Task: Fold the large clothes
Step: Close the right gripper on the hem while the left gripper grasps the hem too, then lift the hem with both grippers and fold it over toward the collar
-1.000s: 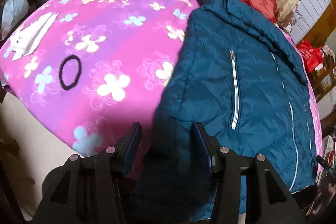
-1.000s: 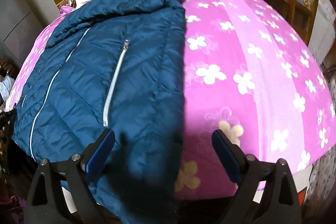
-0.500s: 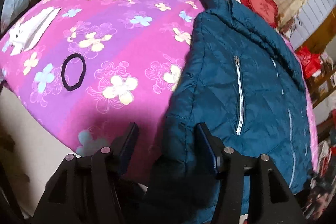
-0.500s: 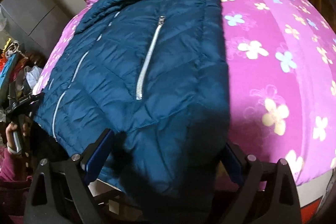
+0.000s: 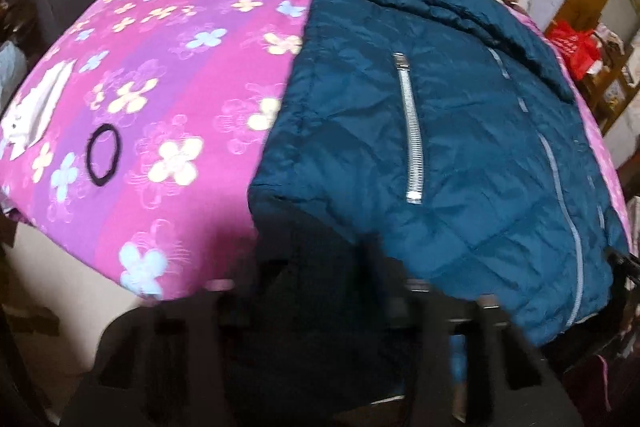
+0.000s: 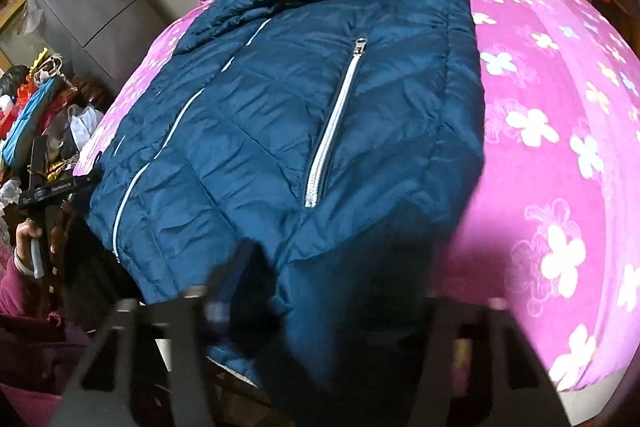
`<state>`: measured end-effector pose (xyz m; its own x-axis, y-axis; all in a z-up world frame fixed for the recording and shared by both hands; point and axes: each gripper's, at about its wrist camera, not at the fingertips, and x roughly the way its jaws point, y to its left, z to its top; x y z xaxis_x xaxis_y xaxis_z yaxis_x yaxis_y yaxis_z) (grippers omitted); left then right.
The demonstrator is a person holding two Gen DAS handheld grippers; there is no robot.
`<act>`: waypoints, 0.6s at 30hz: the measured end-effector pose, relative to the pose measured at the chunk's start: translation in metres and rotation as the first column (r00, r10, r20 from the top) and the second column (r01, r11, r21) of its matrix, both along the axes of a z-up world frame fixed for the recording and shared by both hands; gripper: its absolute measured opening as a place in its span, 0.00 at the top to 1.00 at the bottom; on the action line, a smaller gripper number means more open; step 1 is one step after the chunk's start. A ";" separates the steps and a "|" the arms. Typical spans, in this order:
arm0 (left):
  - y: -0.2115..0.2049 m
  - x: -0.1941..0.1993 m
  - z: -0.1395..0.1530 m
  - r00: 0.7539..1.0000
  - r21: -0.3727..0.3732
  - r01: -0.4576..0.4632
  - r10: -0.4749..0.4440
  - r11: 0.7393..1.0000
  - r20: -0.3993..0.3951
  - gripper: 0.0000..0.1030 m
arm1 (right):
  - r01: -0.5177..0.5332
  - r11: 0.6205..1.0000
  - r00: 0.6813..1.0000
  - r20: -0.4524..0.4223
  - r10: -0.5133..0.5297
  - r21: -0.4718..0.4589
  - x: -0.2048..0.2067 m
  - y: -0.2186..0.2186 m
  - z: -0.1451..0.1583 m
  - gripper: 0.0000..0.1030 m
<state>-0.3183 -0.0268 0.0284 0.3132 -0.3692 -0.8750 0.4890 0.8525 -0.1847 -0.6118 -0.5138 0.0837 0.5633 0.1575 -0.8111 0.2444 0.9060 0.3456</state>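
Jacket (image 6: 280,131) hem now fills both grippers' gaps.

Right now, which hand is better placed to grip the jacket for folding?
Probably the right gripper: the jacket corner hangs between its open jaws. The left gripper is blurred and half covered by cloth.

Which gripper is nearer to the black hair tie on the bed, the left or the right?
Left. The hair tie lies on the pink blanket just ahead-left of the left gripper; the right gripper is across the jacket.
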 end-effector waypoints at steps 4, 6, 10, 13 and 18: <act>-0.004 -0.001 0.023 0.998 -0.029 0.002 0.000 1.000 0.057 1.00 | -0.001 1.000 0.999 0.051 0.001 0.016 -0.002 -0.006 0.015 0.76; -0.005 0.002 0.040 0.996 -0.072 -0.002 0.009 0.997 0.088 1.00 | -0.004 1.000 0.995 0.100 0.002 0.028 -0.002 -0.010 0.032 0.77; -0.013 0.016 0.076 0.987 -0.132 -0.017 0.038 0.991 0.159 1.00 | 0.010 1.000 0.973 0.229 -0.015 0.025 0.004 -0.027 0.075 0.78; -0.023 0.031 0.098 0.975 -0.147 -0.040 0.071 0.988 0.212 1.00 | 0.031 0.999 0.960 0.278 -0.028 -0.007 0.015 -0.038 0.095 0.78; -0.042 0.059 0.128 0.957 -0.181 -0.063 0.111 0.981 0.269 1.00 | 0.083 0.996 0.946 0.317 -0.065 -0.044 0.044 -0.059 0.117 0.78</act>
